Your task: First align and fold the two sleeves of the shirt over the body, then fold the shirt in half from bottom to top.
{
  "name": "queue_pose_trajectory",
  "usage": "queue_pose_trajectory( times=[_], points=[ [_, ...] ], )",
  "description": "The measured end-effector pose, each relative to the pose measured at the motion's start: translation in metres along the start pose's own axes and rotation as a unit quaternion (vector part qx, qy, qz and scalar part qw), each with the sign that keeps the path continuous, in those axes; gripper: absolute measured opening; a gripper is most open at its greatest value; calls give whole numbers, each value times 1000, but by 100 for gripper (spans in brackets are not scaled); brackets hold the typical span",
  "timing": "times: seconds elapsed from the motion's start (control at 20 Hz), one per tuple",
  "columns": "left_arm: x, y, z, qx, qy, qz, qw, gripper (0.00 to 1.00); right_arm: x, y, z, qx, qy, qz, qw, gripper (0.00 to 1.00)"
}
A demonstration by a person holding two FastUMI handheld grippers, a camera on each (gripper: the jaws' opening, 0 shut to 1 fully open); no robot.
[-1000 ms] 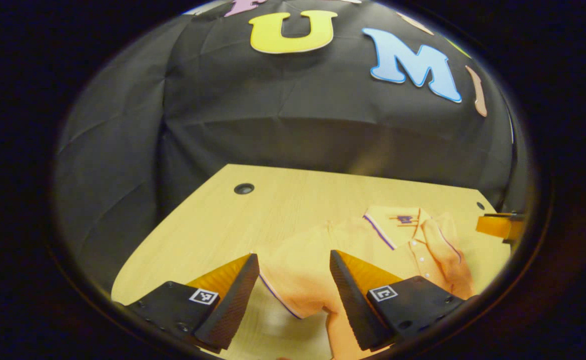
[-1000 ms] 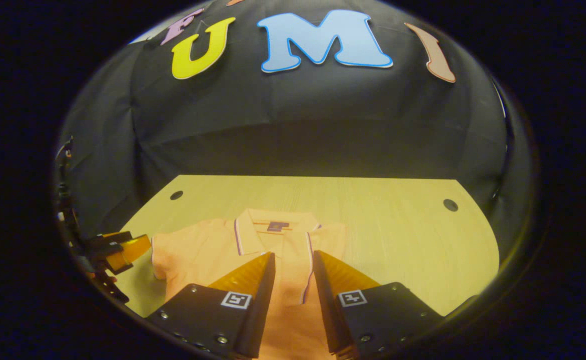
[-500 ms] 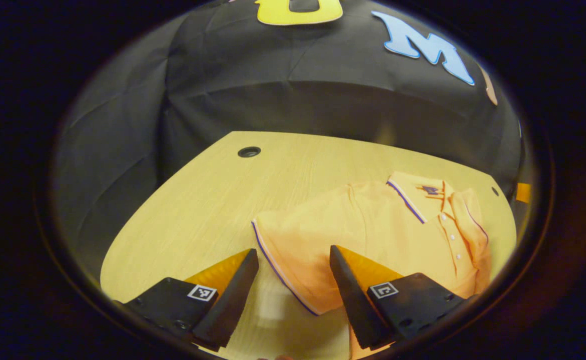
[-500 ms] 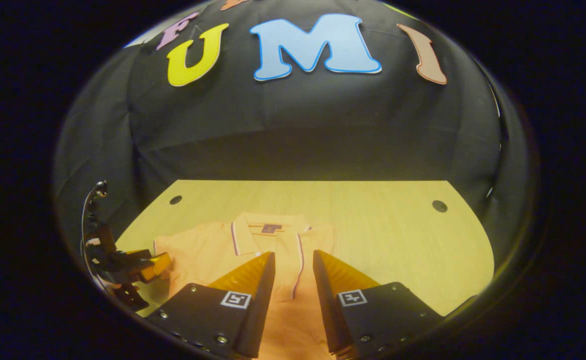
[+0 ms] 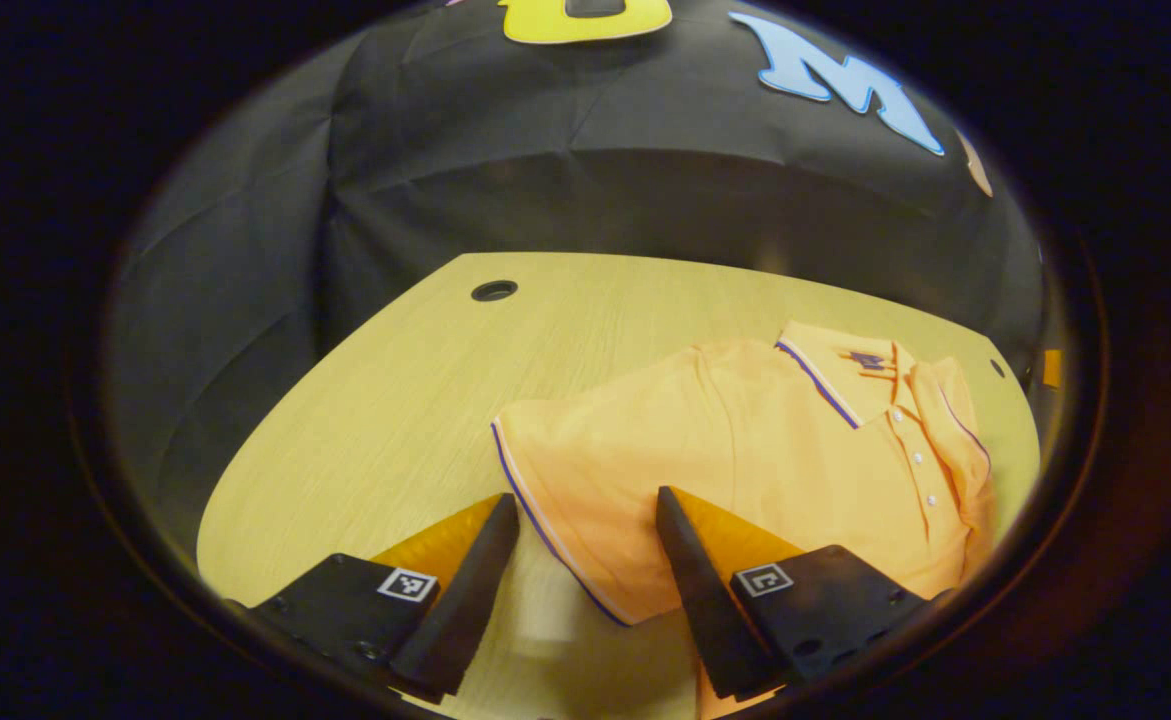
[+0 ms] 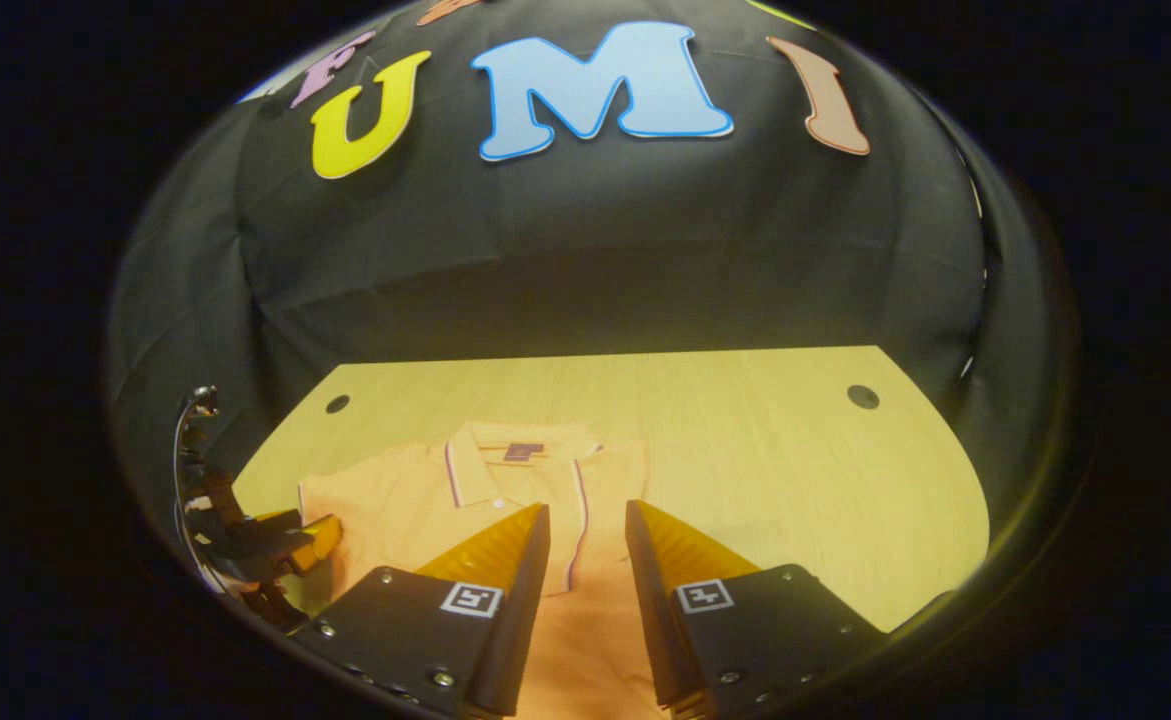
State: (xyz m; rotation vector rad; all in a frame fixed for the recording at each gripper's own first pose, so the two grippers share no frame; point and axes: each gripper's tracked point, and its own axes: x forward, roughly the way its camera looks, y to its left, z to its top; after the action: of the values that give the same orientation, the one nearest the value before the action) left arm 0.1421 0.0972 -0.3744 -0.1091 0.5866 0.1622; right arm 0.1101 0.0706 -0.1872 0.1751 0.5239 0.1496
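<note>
Grippers over an orange polo shirt on a wooden table.

Left gripper (image 5: pixel 585 515) stood wide open, the cuff of the spread sleeve (image 5: pixel 565 500) between its fingers, nothing clamped. Right gripper (image 6: pixel 587 525) was parted narrowly above the shirt (image 6: pixel 465 500), holding nothing. The shirt lay flat on the table (image 6: pixel 795 480), its other sleeve folded over the body.

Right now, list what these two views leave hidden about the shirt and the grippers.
- Shirt hem: left gripper view, cut off at the bottom edge behind the left gripper.
- Right sleeve's cuff: right gripper view, the right gripper covers where it lies.
- Left sleeve: right gripper view, partly behind the far gripper at the left edge.
- Whether either gripper touches cloth: fingertips give no clear contact.
</note>
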Motion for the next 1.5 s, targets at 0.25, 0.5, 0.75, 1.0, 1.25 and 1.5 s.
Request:
queue_pose_trajectory(
  times=[0.25, 0.5, 0.75, 1.0, 1.25, 1.5],
  points=[
    [5, -9, 2, -1, -11, -12, 1000, 57, 1, -1, -1, 2, 3, -1, 1000, 48],
    [6, -12, 5, 3, -25, -4, 1000, 14, 3, -7, -3, 2, 7, -4, 1000, 49],
    [6, -17, 9, 23, -26, -1, 999, 13, -1, -16, 0, 4, 4, -11, 1000, 48],
    [4, -45, 39, 43, -42, -30, 998, 13, -5, -26, -2, 14, 1, -19, 1000, 49],
    [-12, -112, 66, 79, -71, -86, 991, 14, -13, -36, -8, 27, 0, -25, 999, 49],
    [-25, -189, 63, 102, -74, -146, 981, 13, -26, -56, -16, 38, 0, -41, 998, 49]
  ],
)
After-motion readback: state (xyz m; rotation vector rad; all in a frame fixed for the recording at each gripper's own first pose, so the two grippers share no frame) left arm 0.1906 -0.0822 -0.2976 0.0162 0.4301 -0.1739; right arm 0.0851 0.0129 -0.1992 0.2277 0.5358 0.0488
